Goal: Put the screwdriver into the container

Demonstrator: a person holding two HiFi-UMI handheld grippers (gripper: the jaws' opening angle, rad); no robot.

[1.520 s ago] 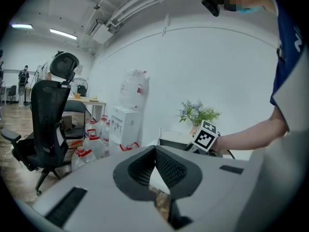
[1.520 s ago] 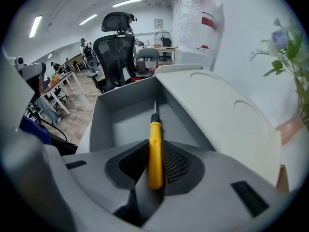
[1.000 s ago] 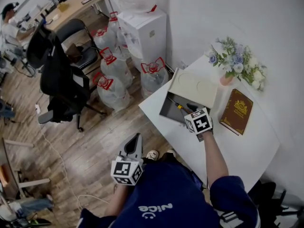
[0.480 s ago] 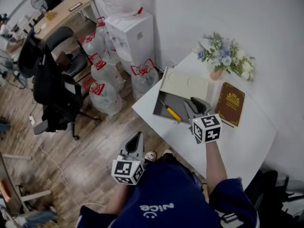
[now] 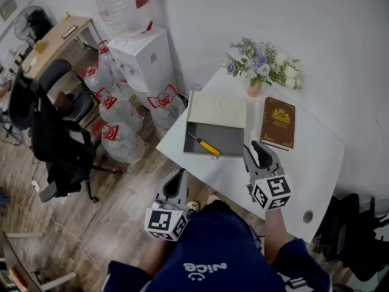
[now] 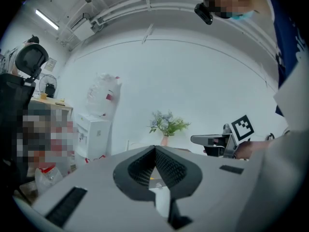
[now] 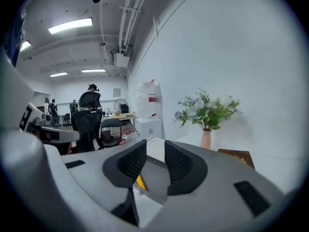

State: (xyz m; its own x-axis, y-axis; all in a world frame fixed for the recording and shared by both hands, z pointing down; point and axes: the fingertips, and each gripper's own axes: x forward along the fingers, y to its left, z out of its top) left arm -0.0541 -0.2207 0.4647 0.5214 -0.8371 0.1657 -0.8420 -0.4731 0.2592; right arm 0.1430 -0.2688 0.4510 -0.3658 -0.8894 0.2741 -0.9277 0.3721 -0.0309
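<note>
A yellow-handled screwdriver (image 5: 208, 147) lies inside the open grey container (image 5: 226, 140), whose cream lid (image 5: 216, 109) stands back toward the wall. My right gripper (image 5: 254, 149) hovers over the white table (image 5: 310, 163) just on my side of the container. It is open; its jaws have just been closing a little, and nothing is between them. In the right gripper view the screwdriver (image 7: 140, 181) shows past the gap of the right gripper (image 7: 155, 151). My left gripper (image 5: 178, 176) hangs off the table's near edge, shut and empty, with its tips meeting in the left gripper view (image 6: 155, 149).
A brown book (image 5: 278, 122) and a vase of flowers (image 5: 261, 66) stand on the table beyond the container. Several water bottles (image 5: 118, 111) and a white dispenser (image 5: 143, 56) crowd the floor to the left, beside a black office chair (image 5: 55, 126).
My right gripper has drawn back from over the container toward me and risen, leaving the screwdriver lying in it. The left gripper has risen slightly.
</note>
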